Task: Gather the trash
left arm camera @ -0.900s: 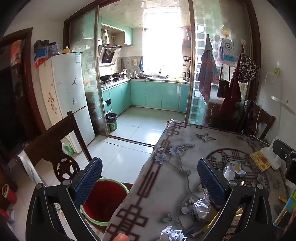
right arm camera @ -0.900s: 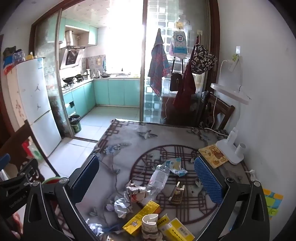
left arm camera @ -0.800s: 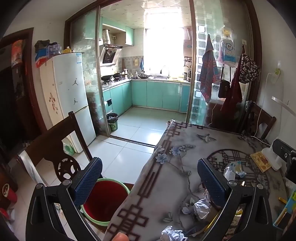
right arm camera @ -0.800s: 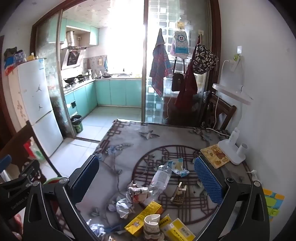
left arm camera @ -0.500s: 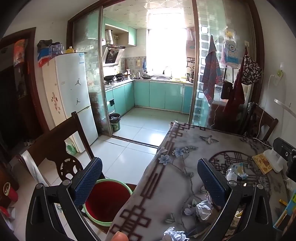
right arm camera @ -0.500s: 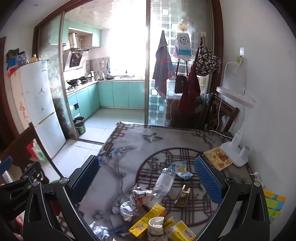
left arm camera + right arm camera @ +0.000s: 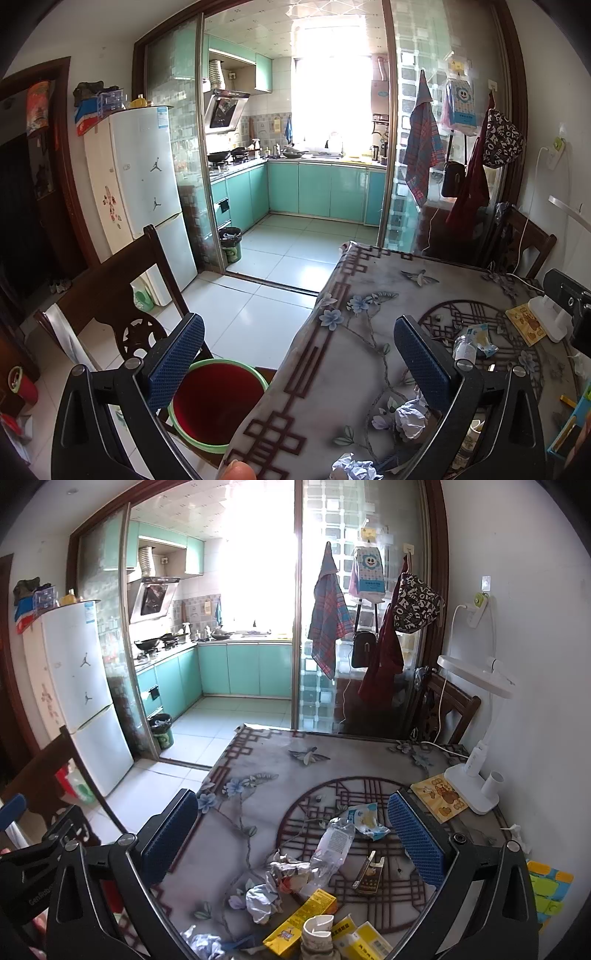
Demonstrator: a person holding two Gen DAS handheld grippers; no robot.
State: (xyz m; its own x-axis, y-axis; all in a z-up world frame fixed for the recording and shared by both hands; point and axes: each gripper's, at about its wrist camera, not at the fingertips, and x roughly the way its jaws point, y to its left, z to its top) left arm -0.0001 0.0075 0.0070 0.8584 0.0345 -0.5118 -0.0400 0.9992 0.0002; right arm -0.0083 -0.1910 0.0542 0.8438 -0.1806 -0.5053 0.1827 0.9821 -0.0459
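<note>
Trash lies on the floral-cloth table (image 7: pixel 258 768): a crushed clear bottle (image 7: pixel 332 843), a blue-white wrapper (image 7: pixel 365 819), a crumpled paper ball (image 7: pixel 262 897), a crumpled foil wrapper (image 7: pixel 288 871), a yellow carton (image 7: pixel 299 915), a paper cup (image 7: pixel 317 934) and a cigarette pack (image 7: pixel 367 875). My right gripper (image 7: pixel 291 812) hovers open above this pile, holding nothing. My left gripper (image 7: pixel 297 332) is open and empty over the table's left edge. Below that edge stands a red bucket (image 7: pixel 214 410) with a green rim. Paper balls (image 7: pixel 412 415) lie near its right finger.
A dark wooden chair (image 7: pixel 110 280) stands left of the bucket, with a white fridge (image 7: pixel 144 177) behind it. A white desk lamp (image 7: pixel 472 775) and a yellow picture card (image 7: pixel 439 797) sit at the table's right, by the wall. Another chair (image 7: pixel 450 709) stands at the far right corner.
Both views have slid a little, so the table and trash sit slightly further right than before. Both grippers' jaws stay wide and empty.
</note>
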